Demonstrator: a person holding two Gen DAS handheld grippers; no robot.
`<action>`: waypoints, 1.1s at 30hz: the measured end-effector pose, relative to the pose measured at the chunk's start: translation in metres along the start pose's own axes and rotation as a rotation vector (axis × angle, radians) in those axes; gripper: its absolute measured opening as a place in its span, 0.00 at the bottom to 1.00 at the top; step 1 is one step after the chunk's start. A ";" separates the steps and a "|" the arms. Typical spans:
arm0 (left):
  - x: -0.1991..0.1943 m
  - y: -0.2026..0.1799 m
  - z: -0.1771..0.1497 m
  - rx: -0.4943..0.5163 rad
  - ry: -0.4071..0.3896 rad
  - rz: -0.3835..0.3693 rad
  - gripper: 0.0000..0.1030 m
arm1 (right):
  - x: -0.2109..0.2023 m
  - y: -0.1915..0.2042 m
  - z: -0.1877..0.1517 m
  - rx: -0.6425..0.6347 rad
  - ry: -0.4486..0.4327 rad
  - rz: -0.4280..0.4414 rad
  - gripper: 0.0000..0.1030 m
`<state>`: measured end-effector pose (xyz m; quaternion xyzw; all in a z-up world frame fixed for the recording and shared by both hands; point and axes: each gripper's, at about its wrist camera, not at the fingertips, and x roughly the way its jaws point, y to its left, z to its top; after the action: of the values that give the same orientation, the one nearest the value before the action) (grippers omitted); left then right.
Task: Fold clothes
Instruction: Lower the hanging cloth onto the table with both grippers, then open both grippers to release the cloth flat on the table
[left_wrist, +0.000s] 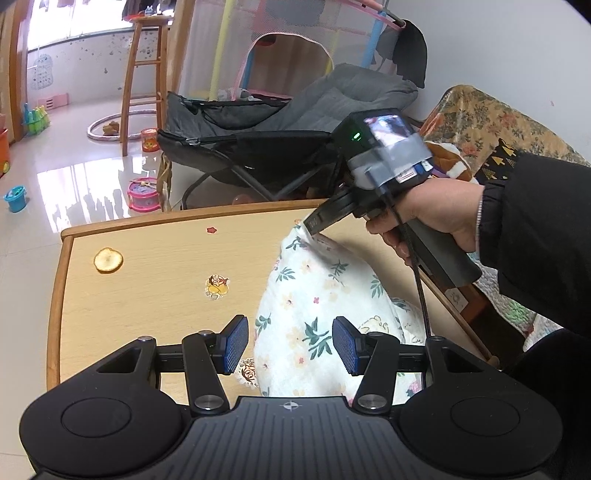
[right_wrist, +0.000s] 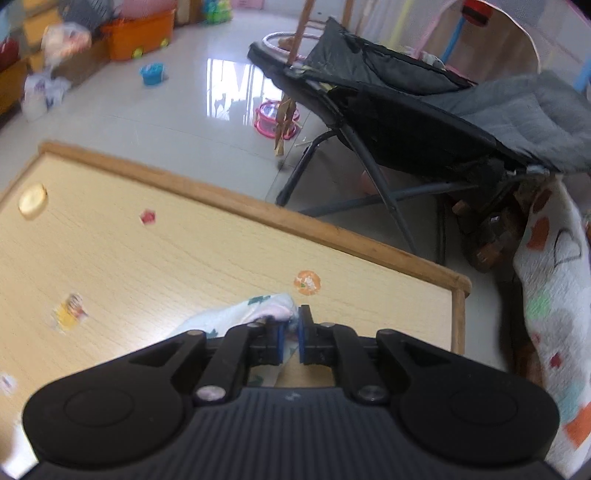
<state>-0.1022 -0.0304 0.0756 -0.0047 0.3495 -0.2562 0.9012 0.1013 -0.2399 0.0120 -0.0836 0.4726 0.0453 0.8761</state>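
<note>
Underneath, wooden table (left_wrist: 147, 295) (toy-strewn floor (left_wrist: 74, 155))

The garment (left_wrist: 314, 295), a white cloth printed with green leaves and small pink and yellow flowers, lies bunched and unfolded on the right part of the bench (left_wrist: 147, 288), one corner lifted clear of the surface and pulled upward into a peak.

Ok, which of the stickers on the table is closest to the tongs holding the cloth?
The round orange sticker, just beyond the right tongs near the table's corner. The small red sticker and yellow cartoon sticker sit farther left.
</note>
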 end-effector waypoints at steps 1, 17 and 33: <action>0.000 0.000 0.000 0.001 -0.002 0.001 0.52 | -0.006 -0.005 0.001 0.036 -0.017 0.019 0.10; -0.001 -0.034 -0.007 0.054 0.031 -0.056 0.52 | -0.140 -0.048 -0.084 0.145 -0.108 -0.028 0.45; 0.029 -0.092 -0.014 0.097 0.080 -0.048 0.51 | -0.159 -0.010 -0.208 0.302 -0.107 -0.083 0.45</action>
<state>-0.1352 -0.1217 0.0642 0.0408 0.3719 -0.2945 0.8793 -0.1550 -0.2888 0.0333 0.0322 0.4226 -0.0581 0.9039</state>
